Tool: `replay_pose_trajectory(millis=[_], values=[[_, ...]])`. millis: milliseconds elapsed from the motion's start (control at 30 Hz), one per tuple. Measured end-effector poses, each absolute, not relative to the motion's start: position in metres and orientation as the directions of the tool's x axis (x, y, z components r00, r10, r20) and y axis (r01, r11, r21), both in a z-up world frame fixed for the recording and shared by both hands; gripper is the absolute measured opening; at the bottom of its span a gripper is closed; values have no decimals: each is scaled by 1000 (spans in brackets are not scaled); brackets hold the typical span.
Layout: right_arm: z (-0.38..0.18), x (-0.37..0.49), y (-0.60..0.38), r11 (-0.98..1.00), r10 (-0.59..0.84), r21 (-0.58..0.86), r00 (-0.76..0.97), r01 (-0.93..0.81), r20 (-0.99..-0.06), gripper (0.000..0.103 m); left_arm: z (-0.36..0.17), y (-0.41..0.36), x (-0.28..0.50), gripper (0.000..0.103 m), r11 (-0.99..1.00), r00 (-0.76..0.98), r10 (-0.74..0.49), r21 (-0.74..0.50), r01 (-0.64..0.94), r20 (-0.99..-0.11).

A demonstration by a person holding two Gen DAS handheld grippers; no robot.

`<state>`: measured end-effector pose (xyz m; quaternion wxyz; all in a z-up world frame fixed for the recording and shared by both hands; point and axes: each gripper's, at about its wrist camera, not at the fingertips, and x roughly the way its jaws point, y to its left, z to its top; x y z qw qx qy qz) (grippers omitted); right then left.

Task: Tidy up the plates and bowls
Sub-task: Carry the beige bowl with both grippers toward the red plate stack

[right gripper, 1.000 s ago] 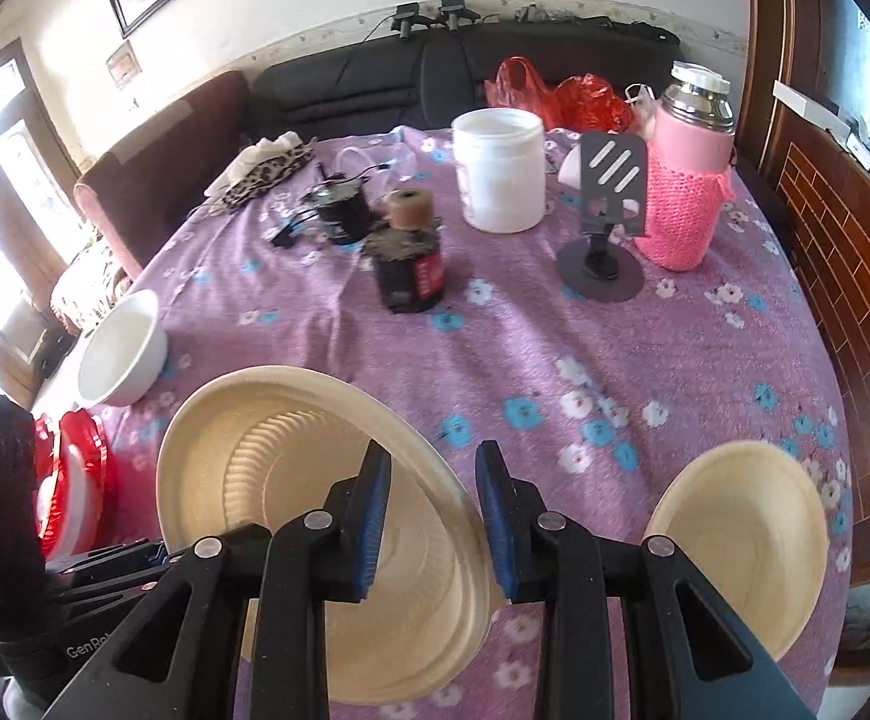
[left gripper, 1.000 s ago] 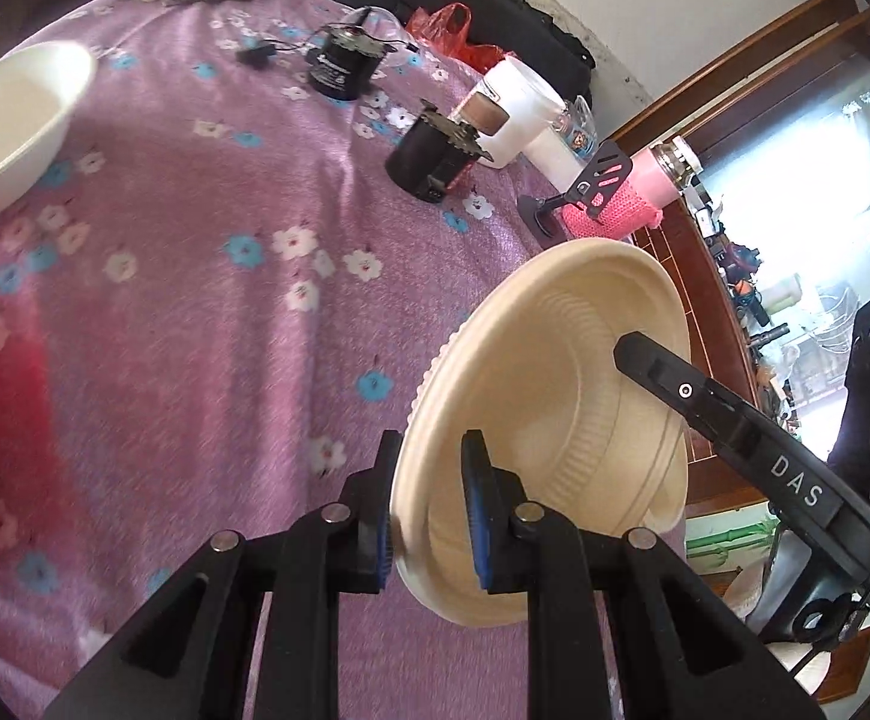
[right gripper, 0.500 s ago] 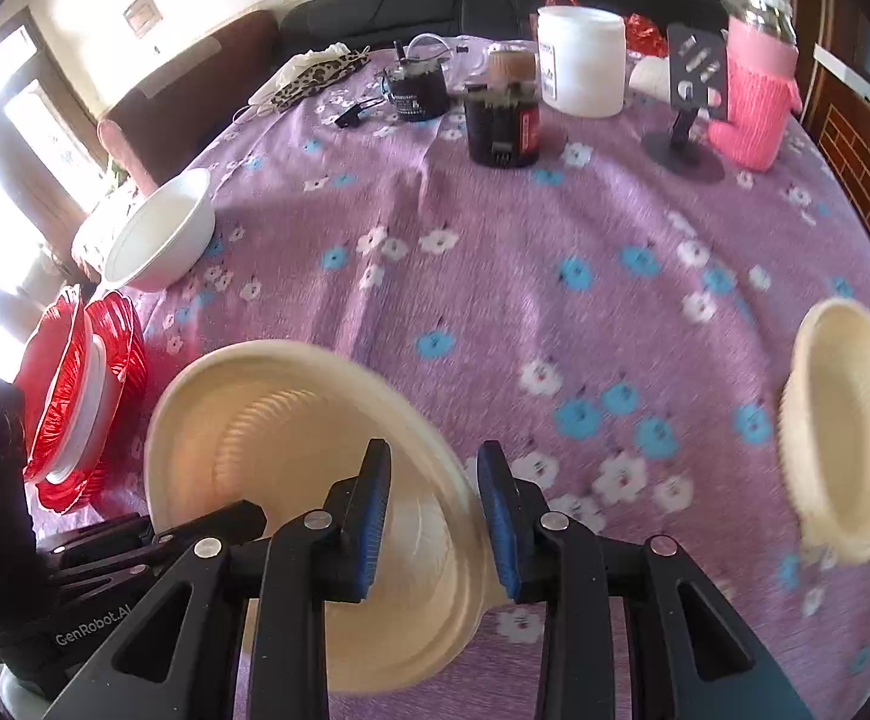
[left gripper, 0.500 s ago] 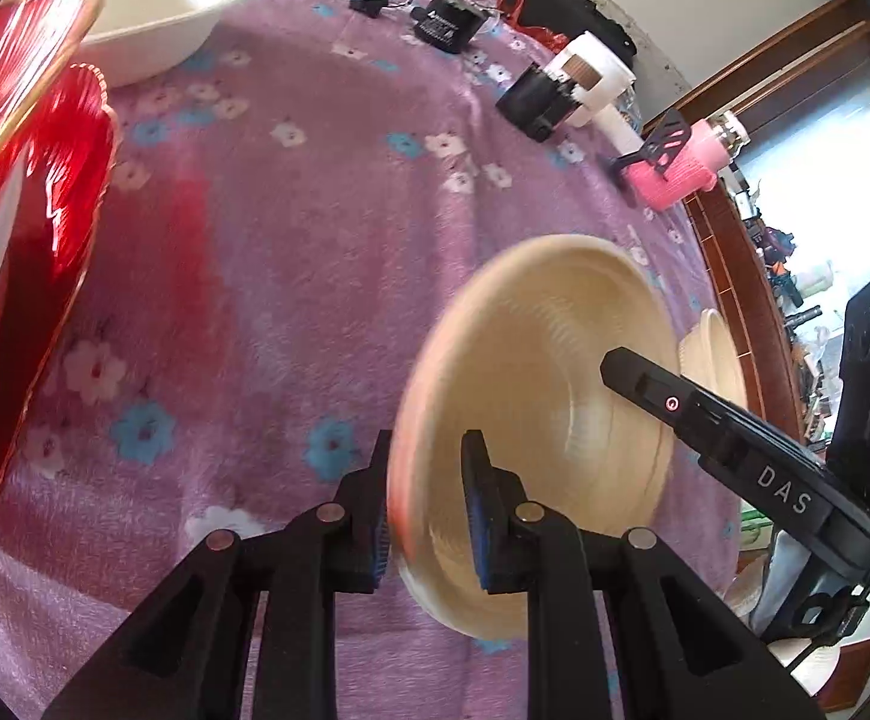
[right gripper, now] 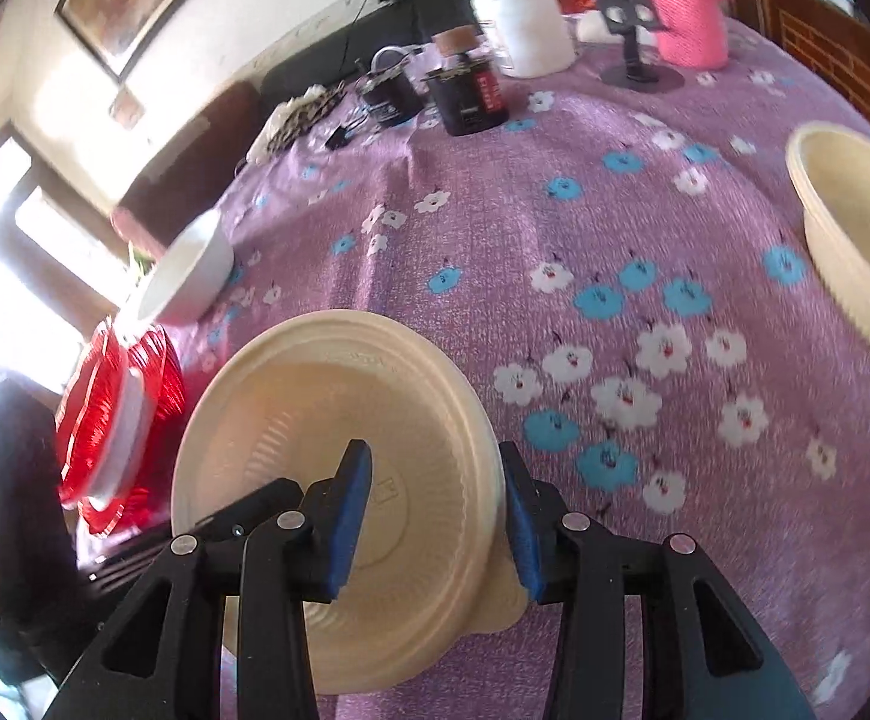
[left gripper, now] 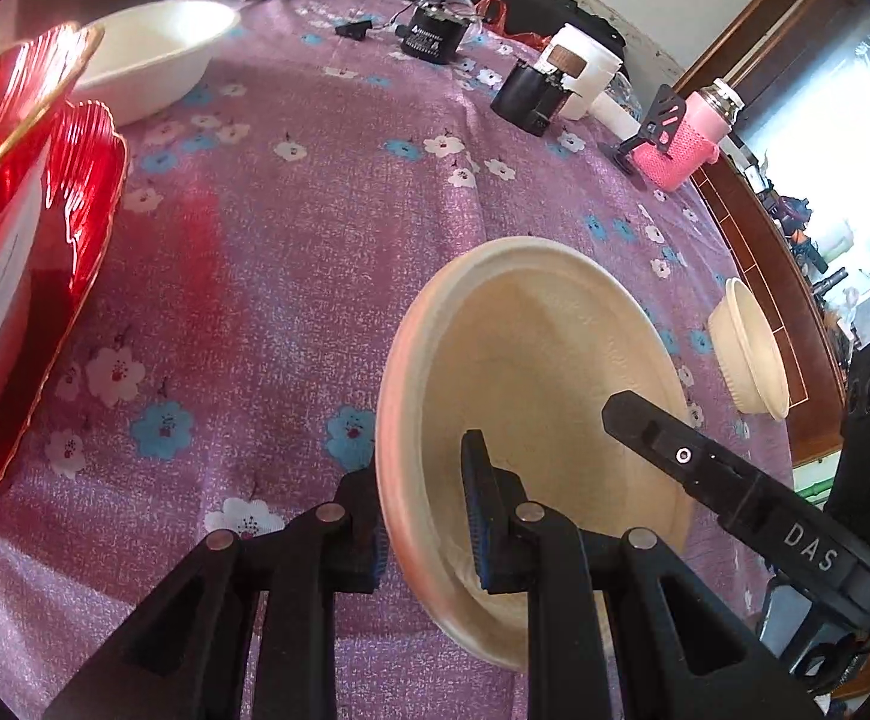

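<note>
A cream paper plate (left gripper: 531, 372) is held above the purple flowered tablecloth by both grippers. My left gripper (left gripper: 426, 516) is shut on its near rim. My right gripper (right gripper: 435, 510) has its fingers on either side of the opposite rim (right gripper: 345, 420), with the jaws wider apart; its finger (left gripper: 705, 468) shows in the left wrist view. A cream bowl (left gripper: 747, 354) (right gripper: 855, 240) sits at the table's right edge. A white bowl (left gripper: 147, 54) (right gripper: 186, 276) and a red plate stack (left gripper: 21, 198) (right gripper: 111, 420) are on the left.
At the back of the table (right gripper: 555, 192) stand a white tub (right gripper: 525, 24), a dark jar with a cork lid (right gripper: 471, 90), a small black device (right gripper: 390, 87), a phone stand (right gripper: 633, 54) and a pink flask (right gripper: 684, 18). A dark sofa lies beyond.
Both grippers carried the plate left and toward me, nearer the red plates. The right gripper's jaws have spread wider around the rim. The cream bowl stayed behind on the right.
</note>
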<state>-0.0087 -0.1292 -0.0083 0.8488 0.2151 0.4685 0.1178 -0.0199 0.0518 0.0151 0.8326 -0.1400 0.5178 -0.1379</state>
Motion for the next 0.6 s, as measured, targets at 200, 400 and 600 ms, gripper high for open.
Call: replay_pose_trajectory(millis=[200, 400, 600], values=[[4, -27, -129, 837, 439, 547, 598, -2, -670, 30, 38, 66, -32, 18, 926, 511, -357, -369, 83, -782], [39, -40, -110, 823, 461, 564, 656, -64, -598, 30, 70, 91, -50, 19, 914, 592, -359, -401, 66, -721], [77, -49, -74, 810, 508, 562, 682, -170, -526, 30, 99, 130, -63, 19, 897, 664, -341, -442, 18, -665]])
